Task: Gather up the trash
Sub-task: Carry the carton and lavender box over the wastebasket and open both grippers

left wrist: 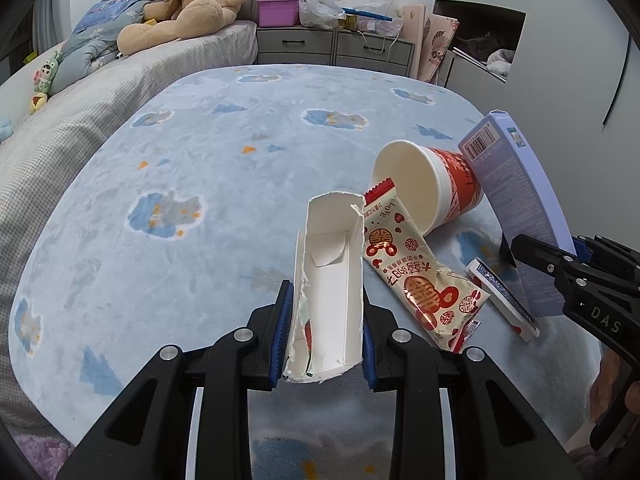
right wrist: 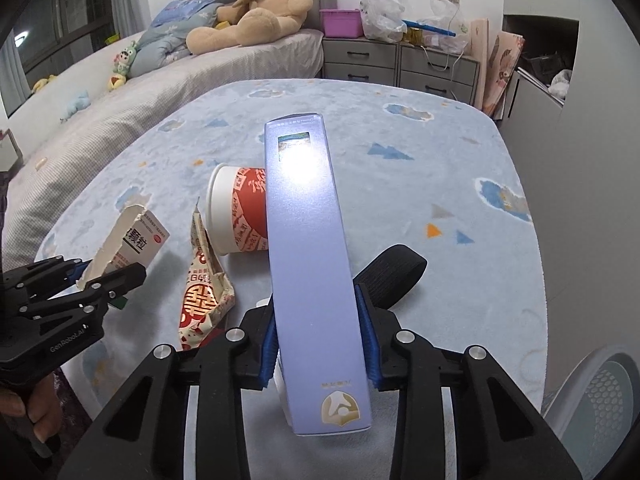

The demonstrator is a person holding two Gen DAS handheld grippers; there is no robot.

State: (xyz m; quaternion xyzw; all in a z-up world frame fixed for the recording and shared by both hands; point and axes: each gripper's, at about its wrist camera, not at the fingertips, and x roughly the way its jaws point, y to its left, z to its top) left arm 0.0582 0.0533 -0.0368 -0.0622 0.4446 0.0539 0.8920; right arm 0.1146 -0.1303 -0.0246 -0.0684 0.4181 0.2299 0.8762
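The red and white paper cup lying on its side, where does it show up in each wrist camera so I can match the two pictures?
Left wrist view: the paper cup lies right of centre, mouth toward the camera, beside the purple box.
Right wrist view: the paper cup lies left of centre, partly hidden behind the purple box.
Shared landmark: the teddy bear on the bed.
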